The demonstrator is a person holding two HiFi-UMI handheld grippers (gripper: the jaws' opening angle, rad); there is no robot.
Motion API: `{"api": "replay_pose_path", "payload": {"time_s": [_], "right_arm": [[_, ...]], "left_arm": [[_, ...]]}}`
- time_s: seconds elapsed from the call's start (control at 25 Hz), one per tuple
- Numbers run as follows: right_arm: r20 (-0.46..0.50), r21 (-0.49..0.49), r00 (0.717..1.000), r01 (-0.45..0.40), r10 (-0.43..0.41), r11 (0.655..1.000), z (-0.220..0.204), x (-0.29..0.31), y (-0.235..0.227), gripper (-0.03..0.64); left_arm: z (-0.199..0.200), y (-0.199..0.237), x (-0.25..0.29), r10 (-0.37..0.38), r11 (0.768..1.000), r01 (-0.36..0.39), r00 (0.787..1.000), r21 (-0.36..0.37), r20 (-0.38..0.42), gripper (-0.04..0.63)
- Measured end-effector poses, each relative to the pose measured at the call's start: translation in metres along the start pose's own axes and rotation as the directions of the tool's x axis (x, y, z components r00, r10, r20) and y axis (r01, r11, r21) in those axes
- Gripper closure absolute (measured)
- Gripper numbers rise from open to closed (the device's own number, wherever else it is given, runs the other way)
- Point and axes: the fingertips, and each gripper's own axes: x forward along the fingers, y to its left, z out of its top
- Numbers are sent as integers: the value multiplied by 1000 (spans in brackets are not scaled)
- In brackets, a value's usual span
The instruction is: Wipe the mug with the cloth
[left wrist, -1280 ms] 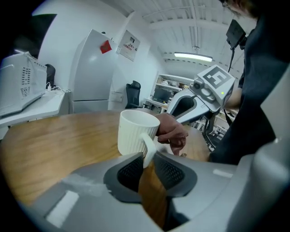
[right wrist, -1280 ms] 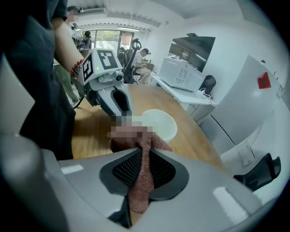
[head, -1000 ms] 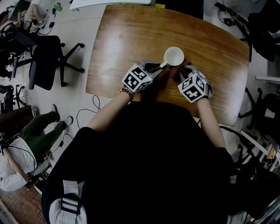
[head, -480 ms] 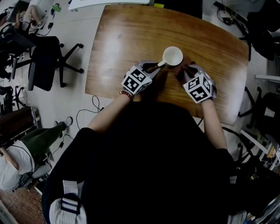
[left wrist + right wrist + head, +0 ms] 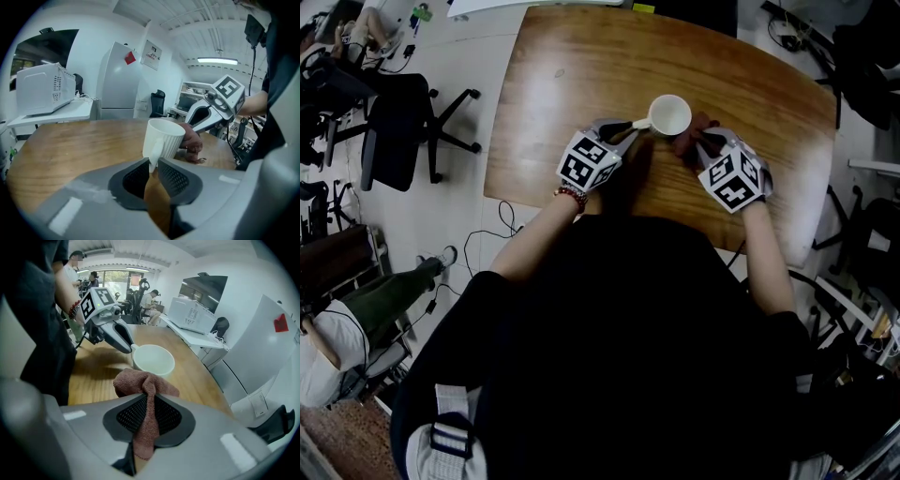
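My left gripper (image 5: 153, 165), its jaws just closing onto the handle (image 5: 155, 150), steadies the mug (image 5: 671, 116) on the bench (image 5: 581, 66) so my right gripper (image 5: 147, 401), jaws clamped on the cloth (image 5: 144, 382), can wipe it.

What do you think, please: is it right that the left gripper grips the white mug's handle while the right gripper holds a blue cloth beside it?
No: the right gripper view shows the cloth is reddish brown, not blue. The left gripper, jaws just closing, does grip the mug by its handle.
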Motion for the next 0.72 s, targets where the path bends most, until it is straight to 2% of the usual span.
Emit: {"api": "replay_pose_path", "payload": {"time_s": [0.24, 0.48, 0.72], "right_arm": [[-44, -42, 998, -51, 49, 998, -1, 29, 5, 568], [-76, -11, 993, -90, 89, 996, -6, 48, 20, 568], [-50, -18, 997, -57, 56, 998, -1, 35, 5, 568]], "left_arm": [[4, 12, 1, 13, 1000, -13, 1000, 13, -15, 545], [7, 31, 0, 28, 1000, -28, 1000, 4, -12, 552], [13, 41, 5, 28, 1000, -28, 1000, 13, -12, 555]]}}
